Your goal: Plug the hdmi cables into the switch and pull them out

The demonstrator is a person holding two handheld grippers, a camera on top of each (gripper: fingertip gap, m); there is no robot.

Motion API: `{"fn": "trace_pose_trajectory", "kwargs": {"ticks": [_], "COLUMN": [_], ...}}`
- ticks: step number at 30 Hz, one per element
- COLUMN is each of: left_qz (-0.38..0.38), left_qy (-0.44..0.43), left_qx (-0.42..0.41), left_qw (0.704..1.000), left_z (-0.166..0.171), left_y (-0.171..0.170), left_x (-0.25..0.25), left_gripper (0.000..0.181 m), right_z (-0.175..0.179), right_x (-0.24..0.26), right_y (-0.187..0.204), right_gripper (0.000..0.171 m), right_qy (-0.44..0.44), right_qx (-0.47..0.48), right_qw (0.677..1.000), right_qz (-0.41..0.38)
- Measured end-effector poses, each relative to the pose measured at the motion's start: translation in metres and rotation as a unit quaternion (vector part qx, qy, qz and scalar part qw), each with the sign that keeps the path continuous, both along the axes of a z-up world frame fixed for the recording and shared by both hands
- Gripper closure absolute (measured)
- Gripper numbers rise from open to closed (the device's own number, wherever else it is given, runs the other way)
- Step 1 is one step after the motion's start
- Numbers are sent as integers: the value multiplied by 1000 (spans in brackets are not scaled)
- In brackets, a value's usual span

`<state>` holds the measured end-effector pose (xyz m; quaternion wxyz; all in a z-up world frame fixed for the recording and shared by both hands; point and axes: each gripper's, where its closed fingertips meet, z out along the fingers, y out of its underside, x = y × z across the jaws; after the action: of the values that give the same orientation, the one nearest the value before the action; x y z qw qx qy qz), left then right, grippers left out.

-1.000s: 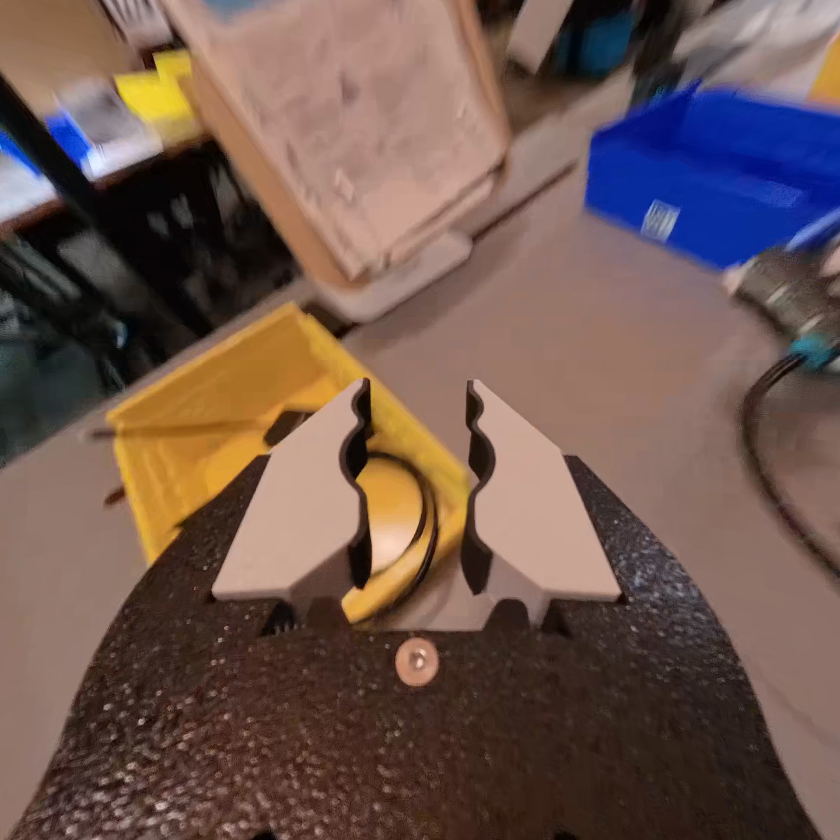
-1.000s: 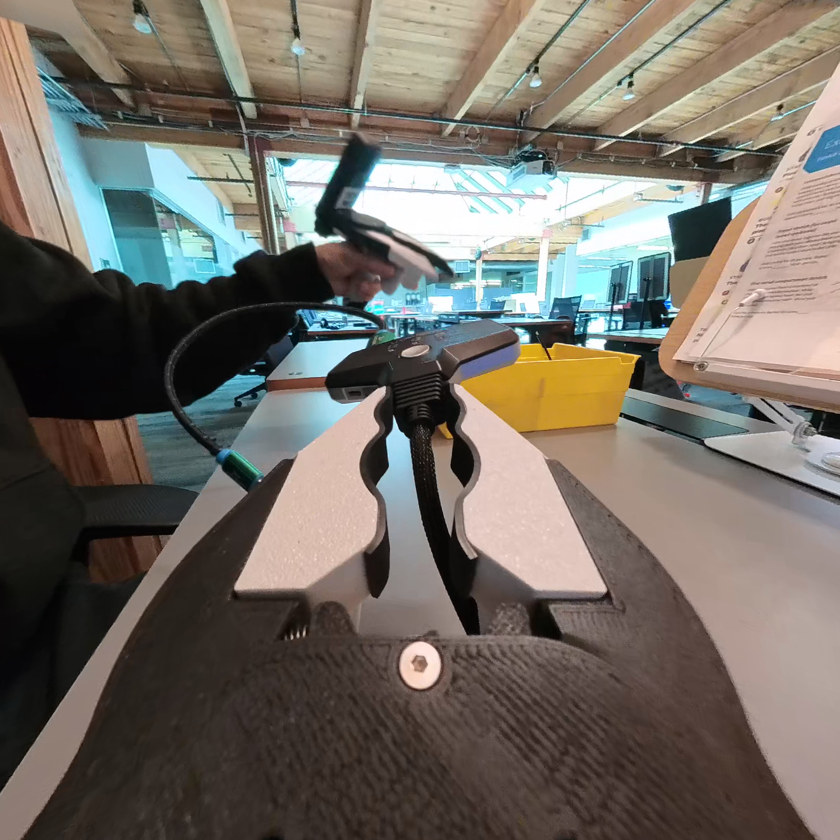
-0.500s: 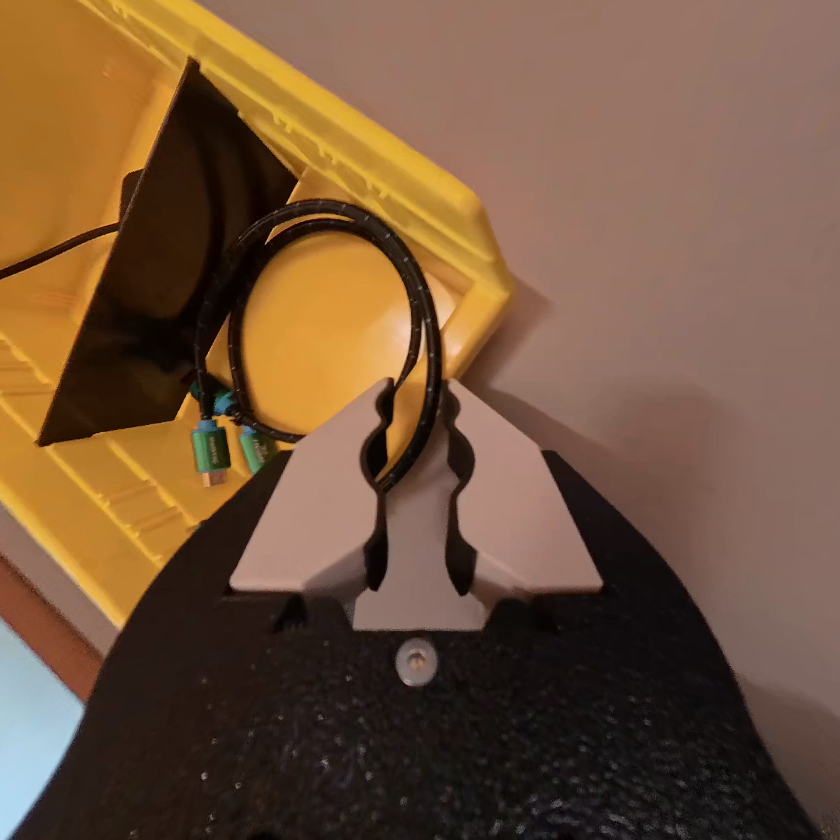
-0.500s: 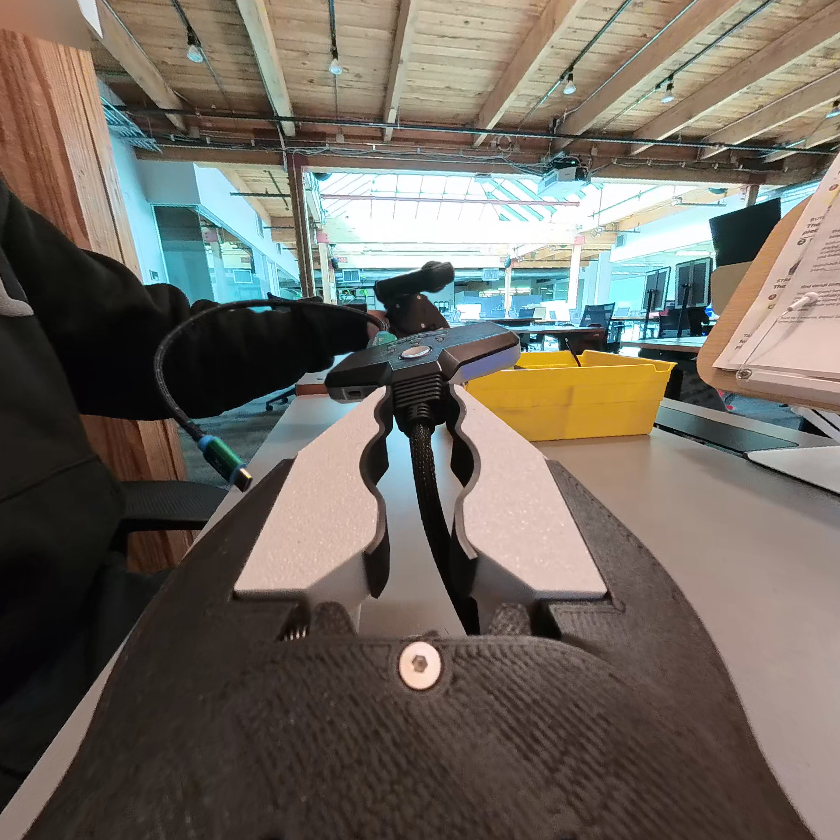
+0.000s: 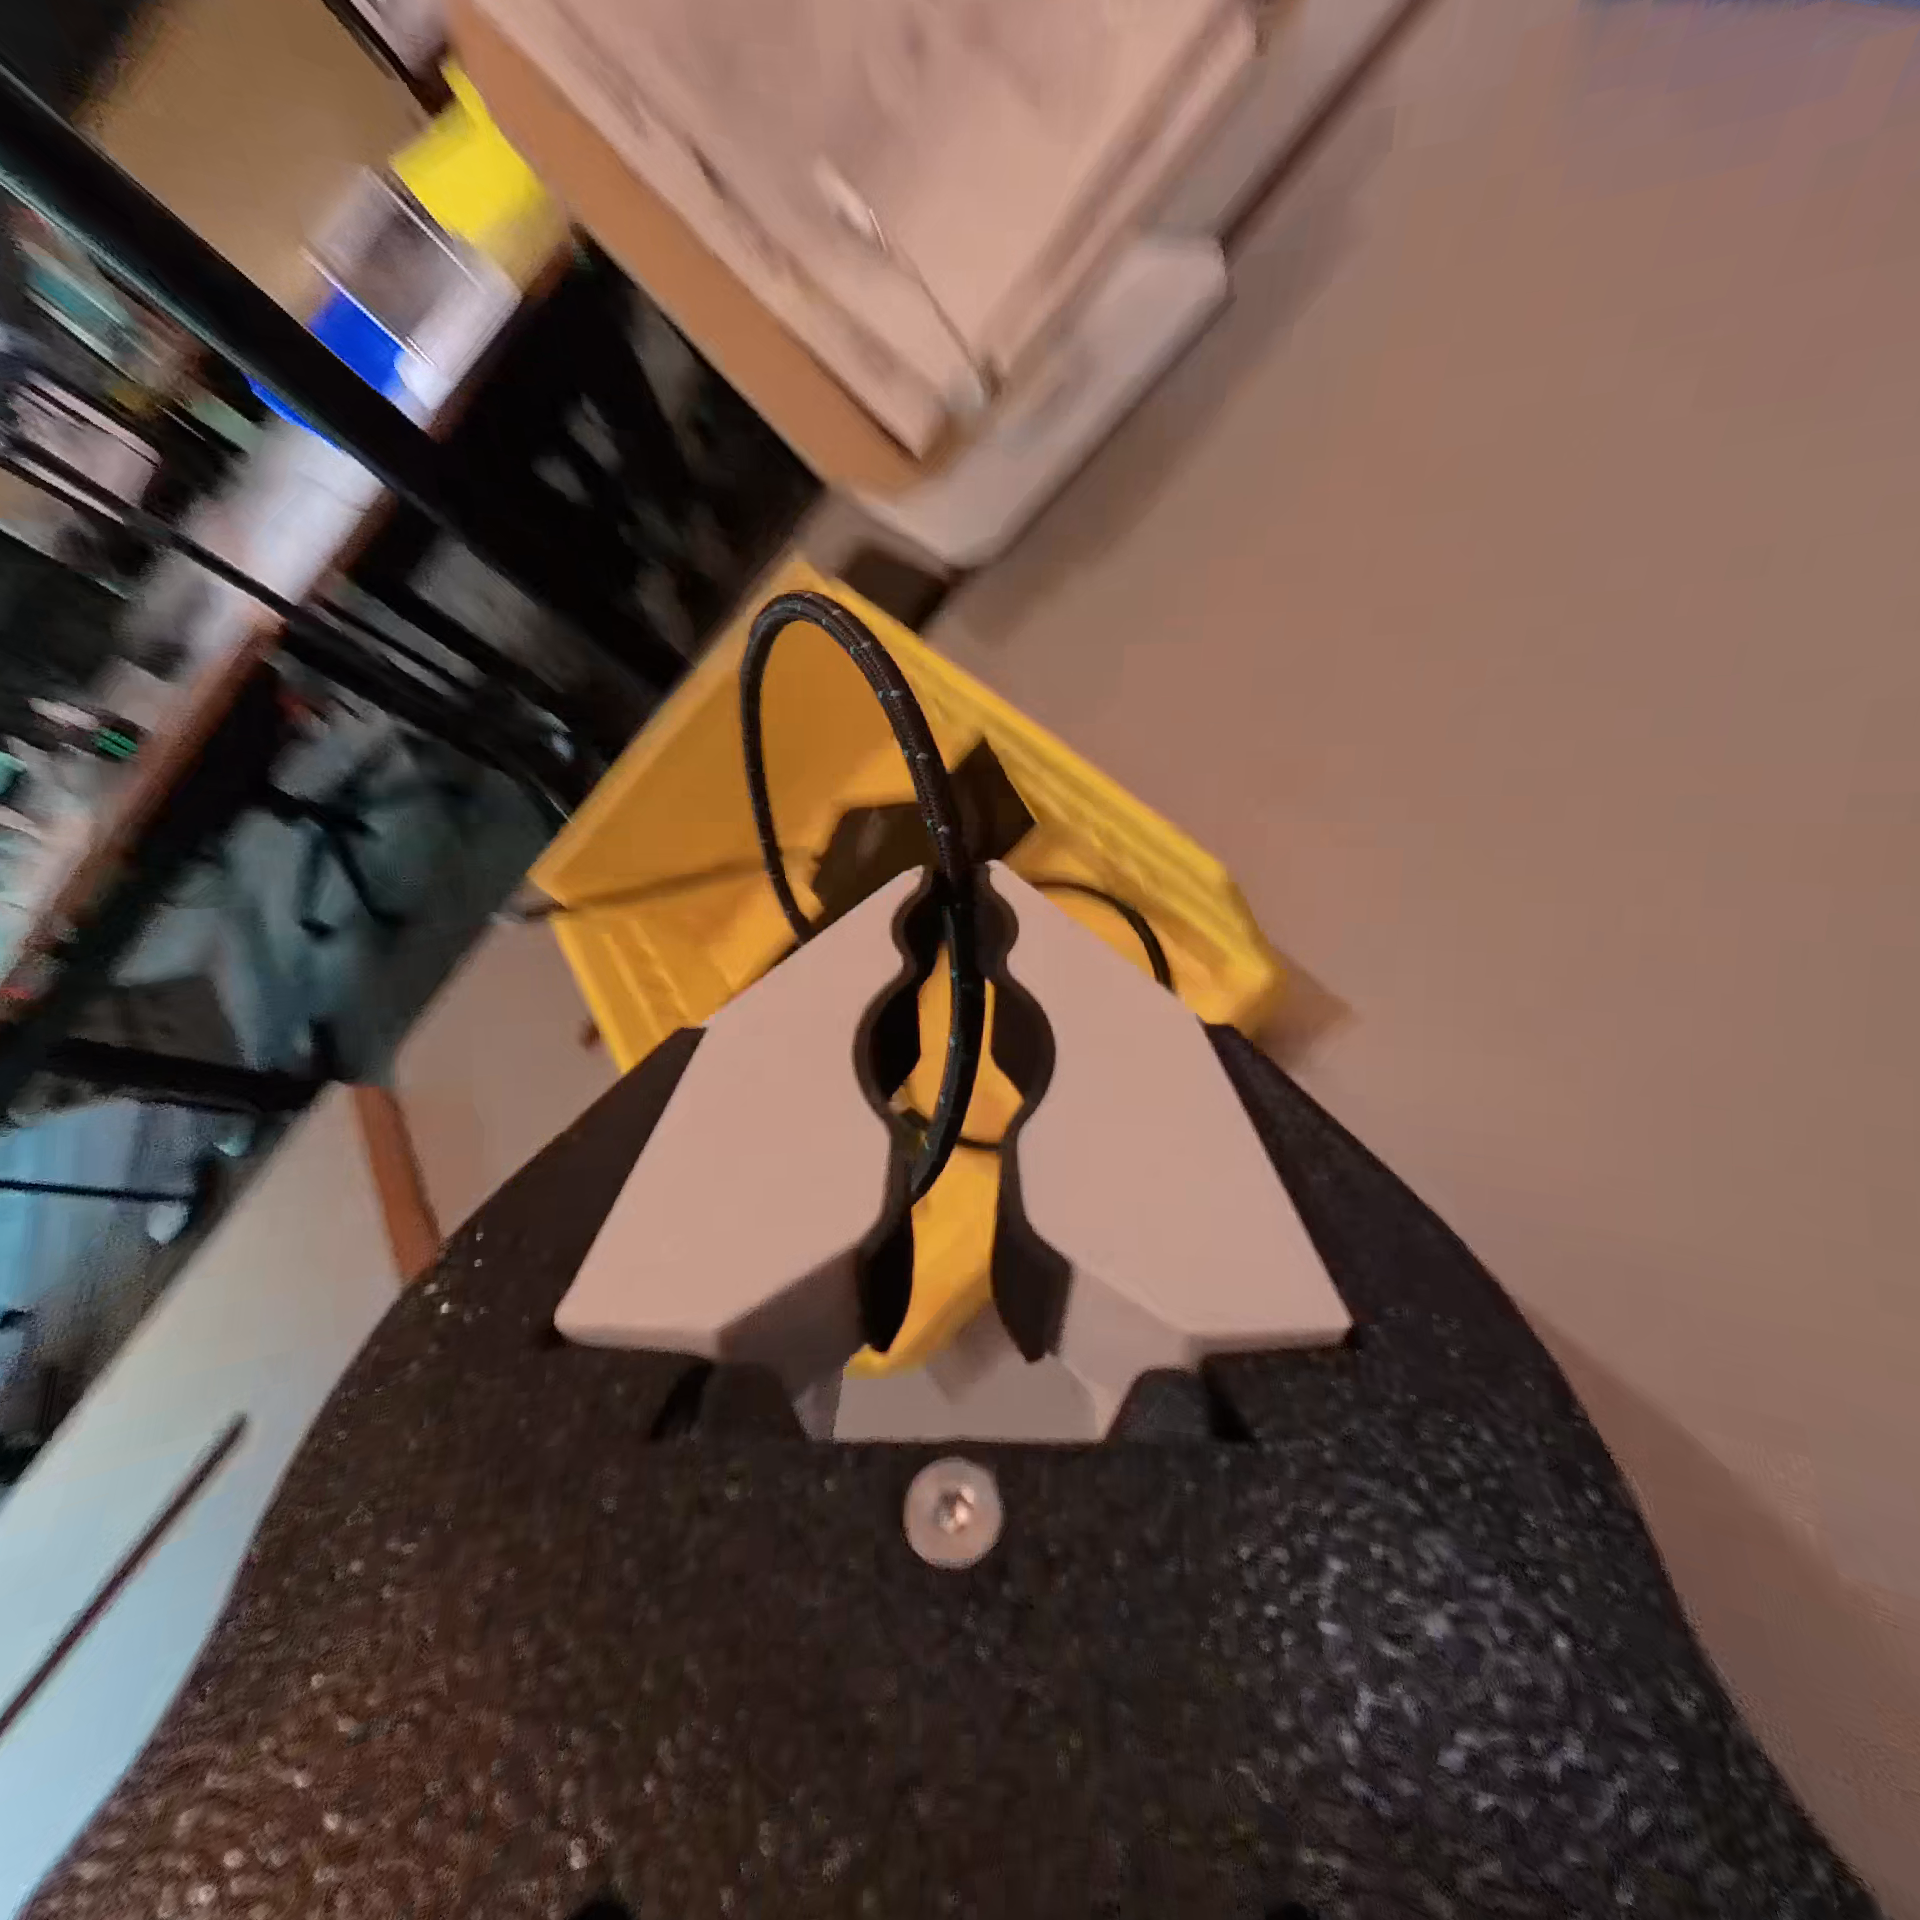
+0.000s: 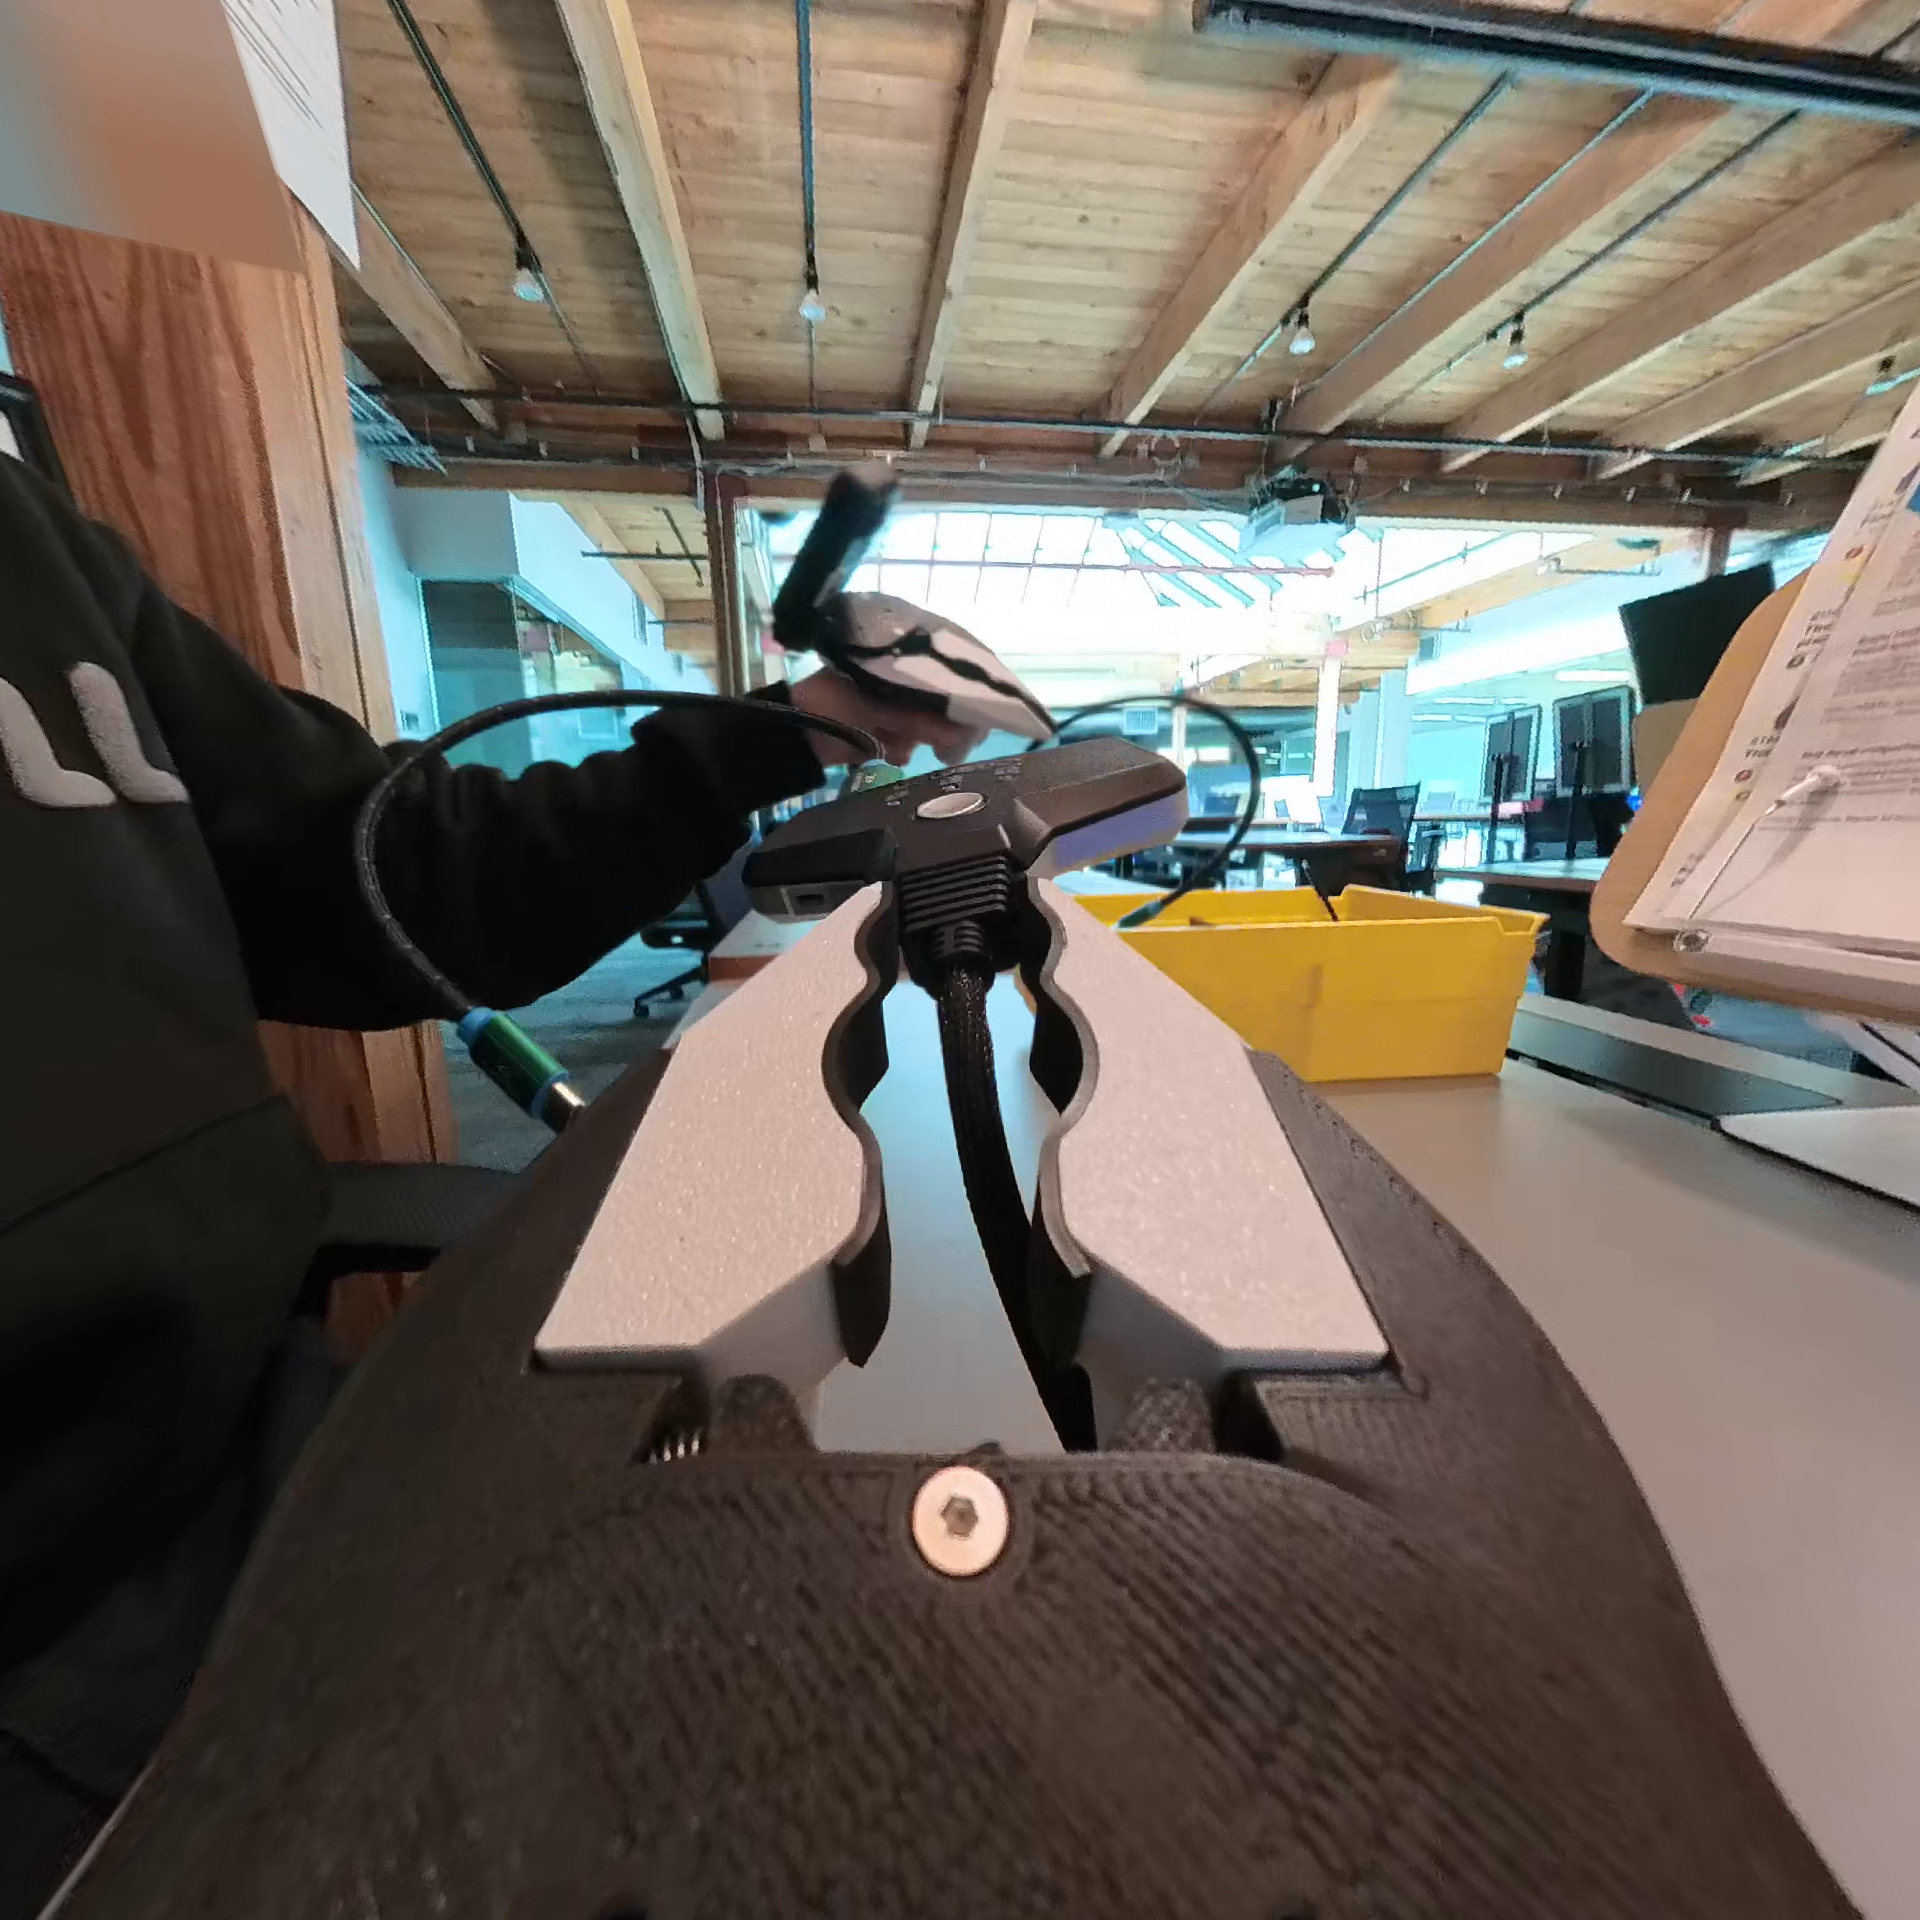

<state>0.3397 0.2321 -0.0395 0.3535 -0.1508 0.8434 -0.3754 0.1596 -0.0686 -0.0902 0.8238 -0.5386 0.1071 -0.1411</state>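
My left gripper (image 5: pixel 956 883) is shut on a black braided HDMI cable (image 5: pixel 904 717), whose loop stands up above the yellow bin (image 5: pixel 686 790). In the right wrist view the left gripper (image 6: pixel 914 665) is raised behind the switch, and the cable (image 6: pixel 1236 769) hangs from it down into the bin (image 6: pixel 1320 987). My right gripper (image 6: pixel 961 914) is shut on the ribbed neck of the black switch (image 6: pixel 966 805) and holds it above the table. The switch's own braided lead curves left and ends in a green plug (image 6: pixel 514 1060). The lifted cable's plugs are hidden.
A clipboard on a white stand (image 5: pixel 831 208) is beyond the bin and shows at the right edge of the right wrist view (image 6: pixel 1766 831). A grey table (image 6: pixel 1610 1247) lies below. A person's black sleeve (image 6: pixel 520 862) reaches across on the left.
My left gripper dropped into the yellow bin, shut on the coiled HDMI cable and lifted it up out of the bin. My right gripper kept hold of the switch.
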Motion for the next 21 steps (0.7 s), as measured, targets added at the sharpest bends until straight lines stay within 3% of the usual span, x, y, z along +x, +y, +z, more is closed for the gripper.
{"fn": "trace_pose_trajectory", "kwargs": {"ticks": [1, 4, 6, 11, 15, 21], "left_qz": [-9, -108, -188, -331, -384, -392], "left_qy": [-31, -100, -125, -124, -68, 42], "left_qx": [-20, -45, -25, 42, 80, 71], "left_qw": [999, 988, 974, 935, 917, 916], "left_z": [21, 55, 47, -45, -130, -178], "left_y": [-7, -50, -82, -138, -153, -142], "left_x": [-9, -53, -83, -133, -160, -180], "left_gripper": [178, 178, 177, 179, 178, 176], "right_z": [3, 13, 20, 32, 29, 26], "right_x": [-2, -10, -18, -42, -37, -28], "right_y": [-3, -14, -21, -39, -50, -51], "right_gripper": [150, 150, 150, 150, 150, 150], "right_qy": [-4, -24, -43, -100, -90, -73], "right_qx": [8, 33, 47, 60, 56, 54], "right_qw": [1000, 999, 998, 993, 994, 995], "right_qz": [0, 6, 8, 5, -24, -36]}}
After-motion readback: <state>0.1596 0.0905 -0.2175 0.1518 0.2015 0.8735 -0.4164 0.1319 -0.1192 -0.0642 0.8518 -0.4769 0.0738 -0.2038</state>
